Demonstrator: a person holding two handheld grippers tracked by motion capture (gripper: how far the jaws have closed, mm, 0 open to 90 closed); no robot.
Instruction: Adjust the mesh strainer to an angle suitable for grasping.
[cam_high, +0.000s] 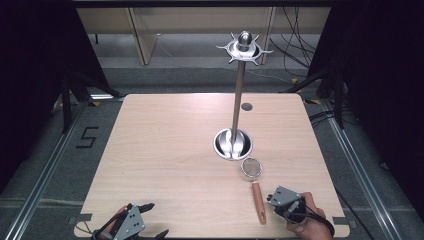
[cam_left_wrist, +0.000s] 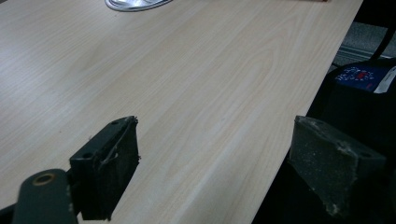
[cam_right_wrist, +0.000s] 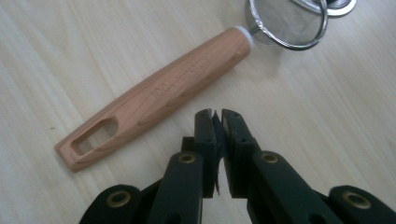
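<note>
The small round wire-mesh strainer with a long wooden handle (cam_right_wrist: 154, 95) is lying flat on the pale wooden tabletop (cam_high: 165, 150), just beside the right tool (cam_right_wrist: 217, 113), which is pressed together. It should be opening wide, probably around the handle's middle. The left tool (cam_left_wrist: 212, 154) is waiting, spread apart.

You have a light wooden table (cam_high: 165, 165) in front of you. On it stands a metal stand (cam_high: 239, 85) with a round base (cam_high: 233, 144), right of the middle. Just beside the base lies a small strainer (cam_high: 252, 168) with a wooden handle (cam_high: 258, 201), which points toward your edge.
</note>
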